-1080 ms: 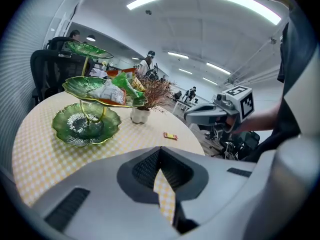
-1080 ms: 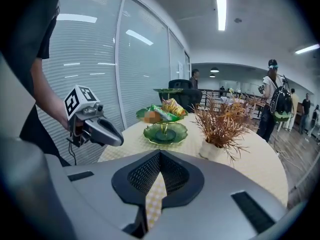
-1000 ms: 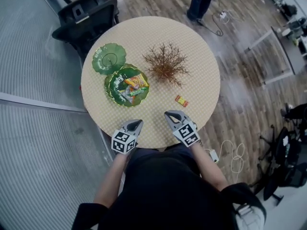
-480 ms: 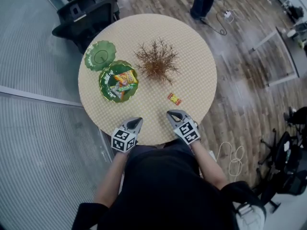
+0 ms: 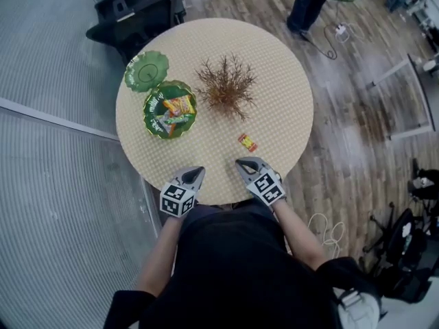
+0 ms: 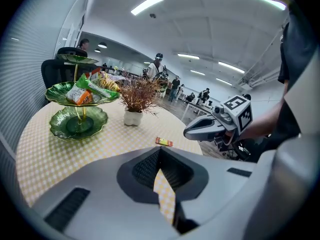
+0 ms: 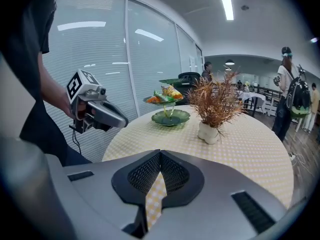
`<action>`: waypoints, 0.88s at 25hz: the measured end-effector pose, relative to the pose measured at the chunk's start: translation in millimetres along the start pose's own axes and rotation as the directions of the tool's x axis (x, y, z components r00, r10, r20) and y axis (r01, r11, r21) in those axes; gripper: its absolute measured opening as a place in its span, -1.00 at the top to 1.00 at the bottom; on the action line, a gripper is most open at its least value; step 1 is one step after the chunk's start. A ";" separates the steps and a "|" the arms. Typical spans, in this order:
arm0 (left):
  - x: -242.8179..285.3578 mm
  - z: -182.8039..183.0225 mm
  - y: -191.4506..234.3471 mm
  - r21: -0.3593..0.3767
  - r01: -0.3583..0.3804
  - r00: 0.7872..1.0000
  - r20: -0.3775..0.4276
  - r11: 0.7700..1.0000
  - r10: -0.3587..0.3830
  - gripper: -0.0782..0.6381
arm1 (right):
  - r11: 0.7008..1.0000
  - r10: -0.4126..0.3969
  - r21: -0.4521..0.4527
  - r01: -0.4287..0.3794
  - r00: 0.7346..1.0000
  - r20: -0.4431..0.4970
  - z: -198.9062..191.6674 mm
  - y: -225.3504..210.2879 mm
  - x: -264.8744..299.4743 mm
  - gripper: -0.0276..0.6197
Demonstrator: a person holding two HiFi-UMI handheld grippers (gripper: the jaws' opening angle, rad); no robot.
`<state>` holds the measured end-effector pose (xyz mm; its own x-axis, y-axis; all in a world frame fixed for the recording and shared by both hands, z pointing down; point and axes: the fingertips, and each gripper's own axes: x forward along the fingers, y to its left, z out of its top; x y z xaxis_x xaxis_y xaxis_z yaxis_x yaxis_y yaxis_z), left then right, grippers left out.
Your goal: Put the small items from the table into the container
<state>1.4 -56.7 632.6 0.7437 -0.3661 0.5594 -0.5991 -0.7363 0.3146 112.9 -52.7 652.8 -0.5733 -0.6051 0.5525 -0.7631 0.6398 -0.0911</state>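
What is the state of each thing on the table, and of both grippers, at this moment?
Left gripper: jaws shut, empty.
Right gripper: jaws shut, empty.
Snack packet: lying on the table, untouched.
Tiered stand: upright, snacks on its middle tier.
Dried plant: upright.

Bright even light came from ceiling strip lights (image 6: 148,3); shadows on table (image 5: 274,67) were faint; fisheye warped edges, corners vignetted.
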 end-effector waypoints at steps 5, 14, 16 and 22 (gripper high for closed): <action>-10.2 1.7 3.1 -0.038 -0.069 0.997 0.038 0.997 0.070 0.77 | 0.996 0.084 -0.044 -0.083 0.996 0.025 17.9 8.4 10.9 0.83; -36.3 -7.6 21.5 -0.097 -0.178 0.980 0.071 0.979 0.185 0.78 | 0.976 0.188 -0.116 -0.185 0.982 0.013 35.4 24.8 31.6 0.83; -39.9 -10.4 22.8 -0.098 -0.191 0.978 0.069 0.977 0.198 0.78 | 0.974 0.196 -0.122 -0.194 0.981 0.009 36.8 27.2 33.9 0.83; -49.0 -11.4 25.4 -0.132 -0.206 0.972 0.087 0.969 0.219 0.78 | 0.968 0.210 -0.140 -0.208 0.978 0.000 41.3 31.2 37.1 0.83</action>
<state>-53.6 -51.1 622.0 0.6176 -0.5661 0.5460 -0.7735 -0.5630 0.2912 55.5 -74.7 636.2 -0.7203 -0.4574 0.5215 -0.5779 0.8115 -0.0865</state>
